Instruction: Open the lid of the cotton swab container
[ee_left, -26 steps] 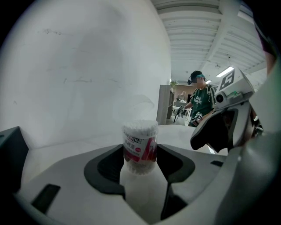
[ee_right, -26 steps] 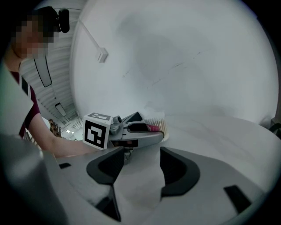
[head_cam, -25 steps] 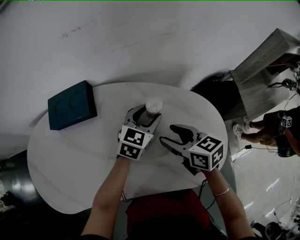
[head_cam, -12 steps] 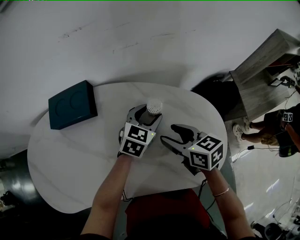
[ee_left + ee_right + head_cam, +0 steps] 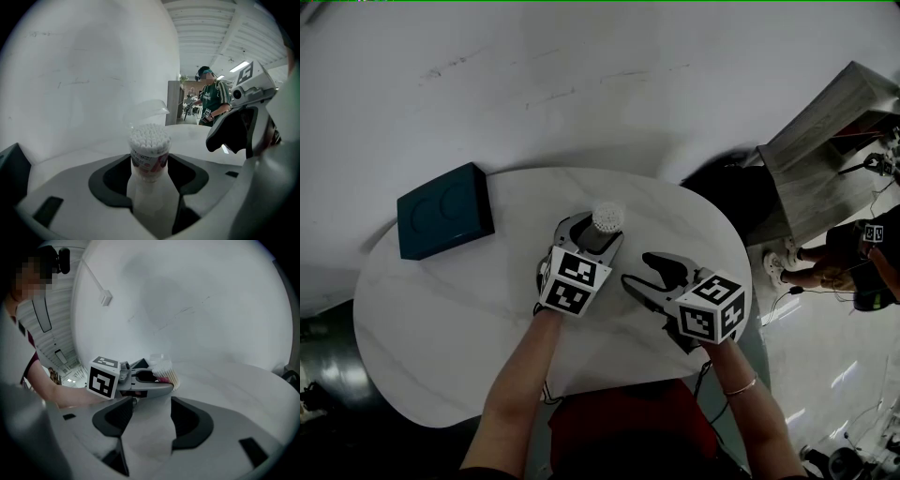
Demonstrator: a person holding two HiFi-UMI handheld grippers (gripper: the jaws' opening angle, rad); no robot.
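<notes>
Well left of the work, a dark teal box (image 5: 445, 211) sat on the white table (image 5: 422, 309), out of your way. Your left gripper (image 5: 591, 231) was clamped on the cotton swab container (image 5: 149, 154), holding it upright on the table so it could not slide while its top was worked. Its clear lid (image 5: 151, 108) looked tipped back behind the bare swab tips (image 5: 149, 136); it shows only faintly, so I'd judge it already open. Your right gripper (image 5: 637, 270) waited just beside, jaws apart and empty.
</notes>
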